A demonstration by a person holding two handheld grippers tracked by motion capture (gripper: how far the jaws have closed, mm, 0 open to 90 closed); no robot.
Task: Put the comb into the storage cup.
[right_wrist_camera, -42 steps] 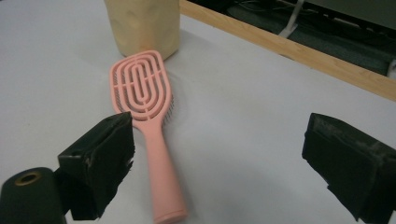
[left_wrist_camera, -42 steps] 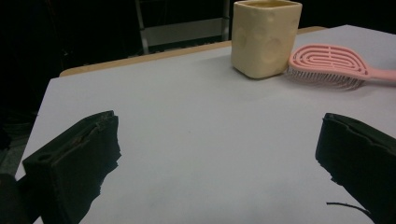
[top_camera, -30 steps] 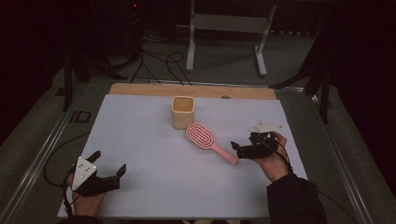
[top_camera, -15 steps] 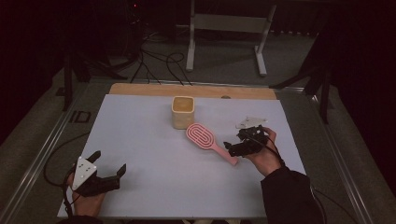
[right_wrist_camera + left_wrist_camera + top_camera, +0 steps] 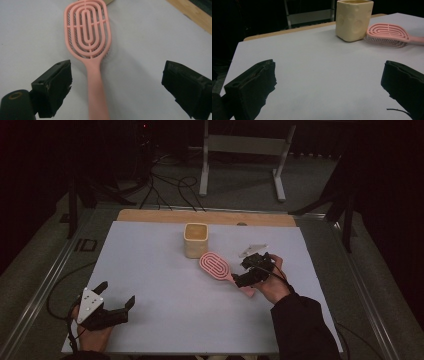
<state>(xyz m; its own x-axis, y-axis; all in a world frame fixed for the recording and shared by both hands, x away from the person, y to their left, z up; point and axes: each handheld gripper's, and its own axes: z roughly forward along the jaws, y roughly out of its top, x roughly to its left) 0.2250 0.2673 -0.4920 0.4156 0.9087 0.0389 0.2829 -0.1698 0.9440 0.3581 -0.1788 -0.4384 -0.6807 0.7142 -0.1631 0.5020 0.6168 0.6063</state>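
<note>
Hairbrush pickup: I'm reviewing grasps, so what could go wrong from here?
The right gripper is open, with the pink hairbrush handle nearer one jaw than the other. Closing may push it sideways or pinch it off-centre.

The brush head lies close beside the yellow cup, so a shoved or swung brush may knock it.

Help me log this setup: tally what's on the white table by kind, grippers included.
Hairbrush, pink: 1
Cup, cream: 1
Grippers, black: 2, left gripper and right gripper
Total: 4
</note>
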